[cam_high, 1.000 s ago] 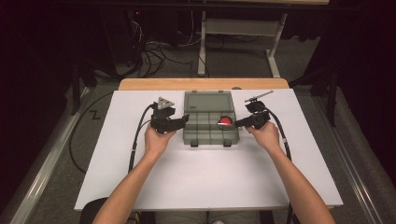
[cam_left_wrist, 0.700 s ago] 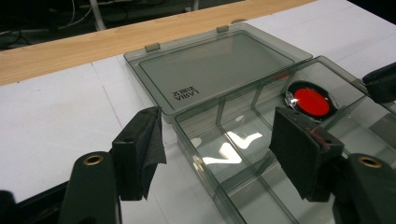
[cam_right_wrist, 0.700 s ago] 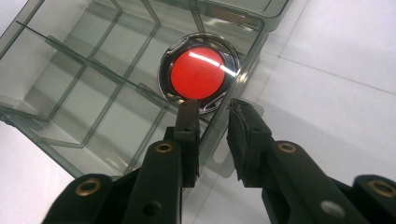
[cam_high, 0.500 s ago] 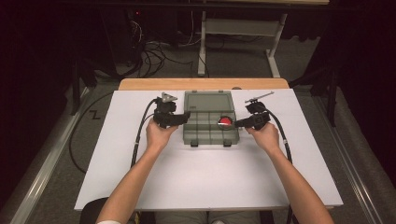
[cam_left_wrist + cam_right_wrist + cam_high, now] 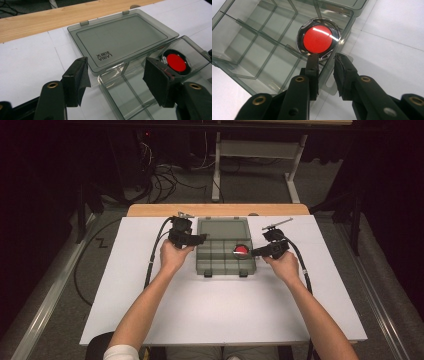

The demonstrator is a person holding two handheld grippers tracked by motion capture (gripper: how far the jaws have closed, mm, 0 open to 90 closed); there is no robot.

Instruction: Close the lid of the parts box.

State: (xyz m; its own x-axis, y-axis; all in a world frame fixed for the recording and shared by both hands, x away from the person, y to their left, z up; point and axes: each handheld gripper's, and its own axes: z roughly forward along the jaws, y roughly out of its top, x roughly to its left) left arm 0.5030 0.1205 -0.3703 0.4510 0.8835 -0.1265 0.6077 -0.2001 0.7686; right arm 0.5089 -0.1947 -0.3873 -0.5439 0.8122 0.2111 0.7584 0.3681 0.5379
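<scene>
- Nearest the camera in the high view, both forearms are reaching forward over the white worktop, bare to the elbows, with a white sleeve edge showing at the bottom left.
- The right hand is wrapping round its hand-held gripper, which is pointing left at the right wall of the box; compared with a second ago it is sitting in the same place.
- In the right gripper view this right hand-held gripper is straddling the clear box wall, one jaw inside and one outside, narrowed around it; whether the pads are actually pressing on the plastic I cannot tell.
- The red disc, set in a shiny round rim, is lying in the box's far right compartment, just beyond those jaws.
- The left hand is gripping the left hand-held gripper, which is pointing right at the box's far left corner; it is now sitting a little farther up the worktop than a second ago.
- In the left gripper view the left hand-held gripper is released, its jaws standing wide with nothing grasped, having just closed slightly; the box's near corner and the edge of the lid are lying between them.
- The lid is lying open flat behind the box, hinged toward the wooden strip at the far edge.
</scene>
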